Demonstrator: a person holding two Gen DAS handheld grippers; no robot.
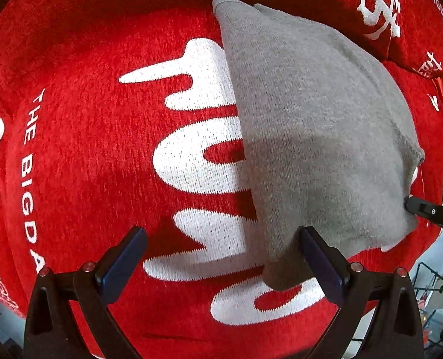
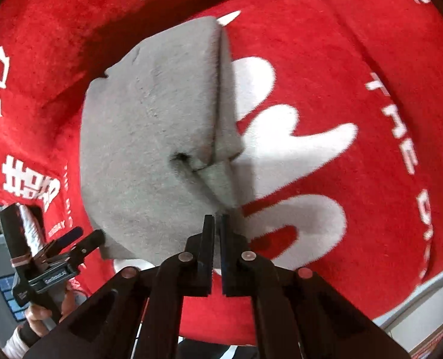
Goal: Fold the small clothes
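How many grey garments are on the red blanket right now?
1. A single folded grey garment lies on the red blanket, in front of both grippers. Others may lie outside these two close views.

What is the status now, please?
Left gripper open over grey garment. Right gripper shut at its edge. Red blanket beneath; nothing obstructing.

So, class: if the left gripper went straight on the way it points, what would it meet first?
Probably the red blanket between its open jaws, with the grey garment's edge at its right finger; depth is unclear.
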